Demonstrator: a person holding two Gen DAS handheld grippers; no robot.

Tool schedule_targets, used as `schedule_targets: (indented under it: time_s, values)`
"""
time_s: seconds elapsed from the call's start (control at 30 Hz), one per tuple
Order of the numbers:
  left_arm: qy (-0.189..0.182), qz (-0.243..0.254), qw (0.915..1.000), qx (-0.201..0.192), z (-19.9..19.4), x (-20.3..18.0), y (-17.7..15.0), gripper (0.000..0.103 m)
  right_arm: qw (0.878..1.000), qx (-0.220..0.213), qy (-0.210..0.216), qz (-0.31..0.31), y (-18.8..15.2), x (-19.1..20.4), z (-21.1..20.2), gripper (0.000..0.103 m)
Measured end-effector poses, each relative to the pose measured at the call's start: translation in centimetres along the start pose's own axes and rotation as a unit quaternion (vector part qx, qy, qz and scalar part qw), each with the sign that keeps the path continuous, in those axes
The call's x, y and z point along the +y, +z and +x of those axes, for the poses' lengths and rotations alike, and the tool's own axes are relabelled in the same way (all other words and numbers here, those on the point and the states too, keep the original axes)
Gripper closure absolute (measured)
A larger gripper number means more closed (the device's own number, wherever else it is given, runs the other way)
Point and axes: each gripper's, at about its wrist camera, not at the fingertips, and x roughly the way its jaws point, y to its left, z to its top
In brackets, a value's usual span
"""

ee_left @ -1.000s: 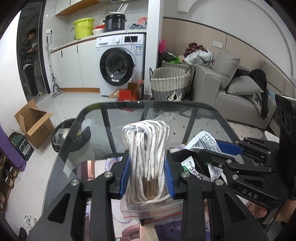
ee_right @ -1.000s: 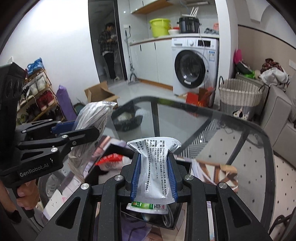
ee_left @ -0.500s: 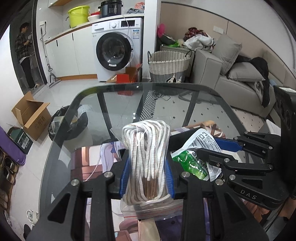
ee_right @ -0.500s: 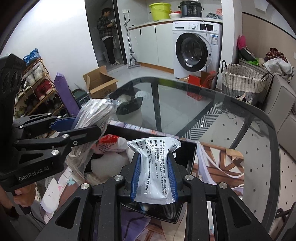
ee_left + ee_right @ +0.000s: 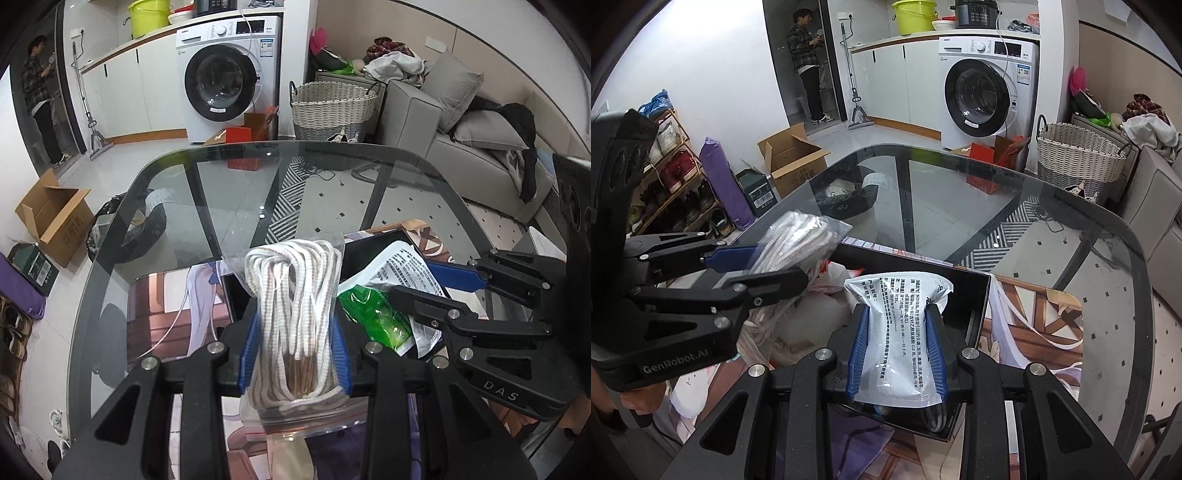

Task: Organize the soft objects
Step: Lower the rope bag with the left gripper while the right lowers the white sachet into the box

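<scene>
Transport is the step in hand, by my reading: both grippers carry a soft item above the black tray point(image 5: 982, 295) on the glass table point(image 5: 1071, 229). The left gripper point(image 5: 293, 347) is clamped on a clear bag of white cord point(image 5: 295, 291); the right gripper point(image 5: 897, 347) is pinched on a white printed pouch point(image 5: 899, 321). Next, each load probably needs lowering into the tray and releasing. The tray already holds pale plastic-wrapped packets point(image 5: 812, 325); I cannot tell what they are.
</scene>
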Motion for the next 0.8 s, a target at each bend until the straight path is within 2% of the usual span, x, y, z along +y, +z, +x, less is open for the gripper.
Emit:
schedule_targets:
  time_s: [0.4,0.67,0.8]
  values:
    - [-0.015,0.013,0.9997,0.011,0.9,-0.7,0.1,0.066,1.000,-0.003,0.004,0.004,-0.1,-0.1,-0.4,0.066]
    - [-0.014,0.020,0.9997,0.005,1.7,-1.2,0.4,0.066,1.000,-0.002,-0.013,0.022,0.0,-0.8,-0.3,0.064]
    - [-0.014,0.019,0.9996,0.015,2.8,-1.0,0.6,0.056,1.000,-0.002,-0.019,0.025,-0.1,-0.9,-0.4,0.063]
